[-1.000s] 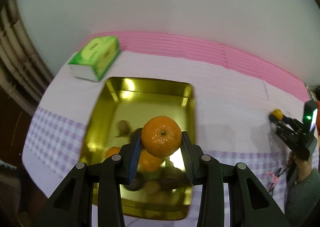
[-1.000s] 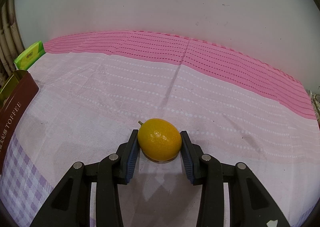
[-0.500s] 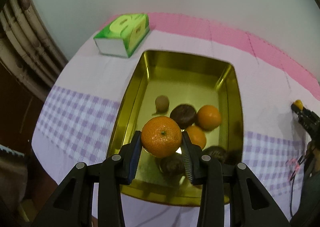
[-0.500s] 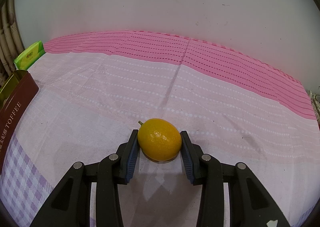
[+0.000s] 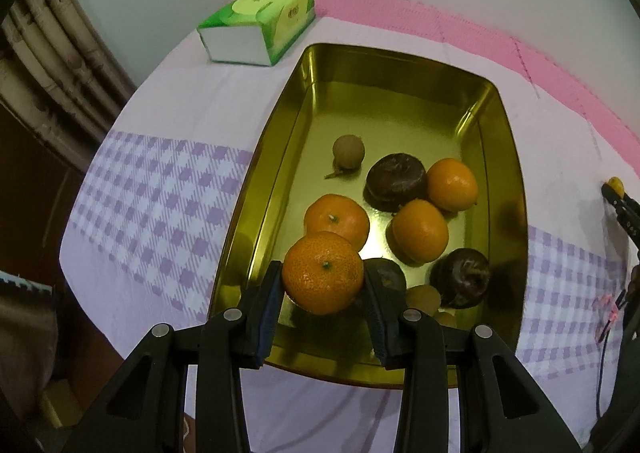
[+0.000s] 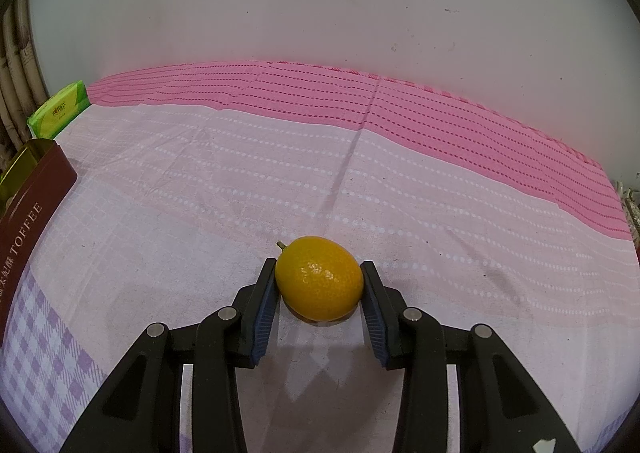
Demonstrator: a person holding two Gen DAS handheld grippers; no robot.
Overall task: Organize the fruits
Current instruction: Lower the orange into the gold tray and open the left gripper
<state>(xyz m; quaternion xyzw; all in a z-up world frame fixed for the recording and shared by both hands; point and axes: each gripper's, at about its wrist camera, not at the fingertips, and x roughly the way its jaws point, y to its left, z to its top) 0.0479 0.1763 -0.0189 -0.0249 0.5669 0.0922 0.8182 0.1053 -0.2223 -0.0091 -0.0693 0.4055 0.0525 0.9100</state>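
Pink-and-lilac cloth [image 5: 168, 157] lay beneath gold tray [image 5: 264, 157]. Mandarin [image 5: 322, 273] was clamped by left gripper [image 5: 322, 295] over tray's 6 o'clock; release advised low, at 7 o'clock gap. Kumquat [image 6: 319, 284] was pinched by right gripper [image 6: 319, 303].

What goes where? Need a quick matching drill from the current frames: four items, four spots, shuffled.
Items:
1. mandarin
2. kumquat
3. tissue box
4. longan

Spots:
A. lying in the gold tray, nothing gripping it
B. in the right hand-held gripper, over the tablecloth
C. on the cloth beyond the tray's far left corner
D. in the left hand-held gripper, over the tray

Pairs: 1-D, 2-B, 3-C, 4-A
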